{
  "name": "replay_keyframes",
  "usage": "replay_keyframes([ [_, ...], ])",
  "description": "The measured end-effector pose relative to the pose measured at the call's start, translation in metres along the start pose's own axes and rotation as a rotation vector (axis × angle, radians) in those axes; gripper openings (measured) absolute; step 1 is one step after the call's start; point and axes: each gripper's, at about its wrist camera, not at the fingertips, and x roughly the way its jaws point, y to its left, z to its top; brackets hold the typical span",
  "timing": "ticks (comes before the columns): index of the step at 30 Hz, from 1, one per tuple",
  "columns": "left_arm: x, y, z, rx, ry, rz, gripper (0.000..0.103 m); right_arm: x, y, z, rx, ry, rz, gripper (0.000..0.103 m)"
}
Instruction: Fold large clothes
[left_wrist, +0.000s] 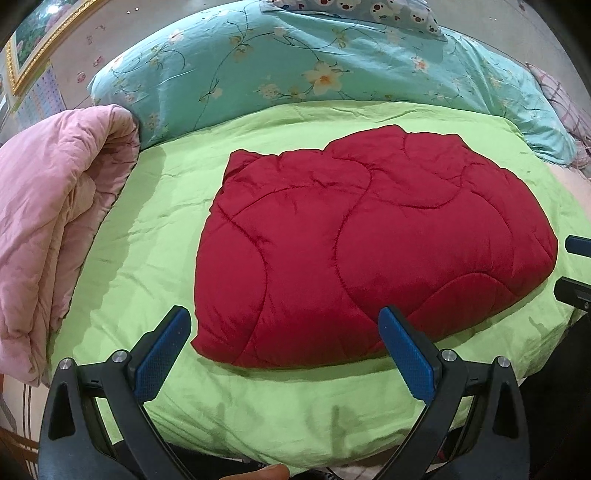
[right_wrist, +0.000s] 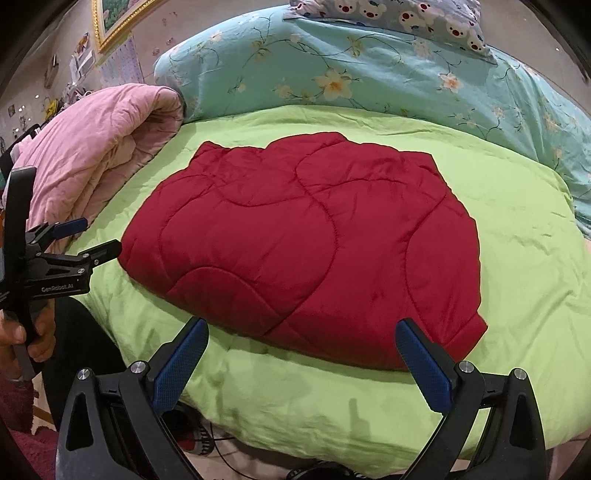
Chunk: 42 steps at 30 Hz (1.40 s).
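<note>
Nearest to us, our left claw (left_wrist: 284, 325) is spread wide with nothing between its blue pads (left_wrist: 162, 356), hanging over the near edge of the green sheet (left_wrist: 155, 236). Its right-hand pad overlaps the near edge of the red quilted garment (left_wrist: 369, 240) in the left wrist view, though we cannot tell whether it touches the cloth. A fingertip (left_wrist: 267, 472) shows at 6 o'clock, at the bottom edge of that view.

Our right claw (right_wrist: 301, 334) is likewise spread, empty, above the sheet's near edge. In the right wrist view our left claw appears at 9 o'clock, seen from the side with its jaws apart, gripped by our left hand (right_wrist: 31, 332).

Beyond both claws, the red garment lies folded into a compact, puffy block in the middle of the bed, resting flat on the green sheet; curved stitch lines run across its top.

At 9 to 10 o'clock of the garment a pink quilt (left_wrist: 55, 206) sits in a thick folded roll on the bed's edge, apart from the red block.

Farther back, at 12 o'clock, a teal flowered blanket (left_wrist: 295, 62) lies across the head of the bed, with a bear-print pillow (right_wrist: 402, 16) on top of it. A gold-framed picture (right_wrist: 118, 18) hangs on the wall at 11 o'clock.
</note>
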Motion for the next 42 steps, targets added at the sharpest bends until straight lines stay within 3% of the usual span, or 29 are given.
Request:
replay_keyframes([
  [42,0.018,-0.003,0.008,0.011,0.005,-0.010,0.102,0.024,-0.003,0.012,-0.024,0.043,-0.001,0.102],
])
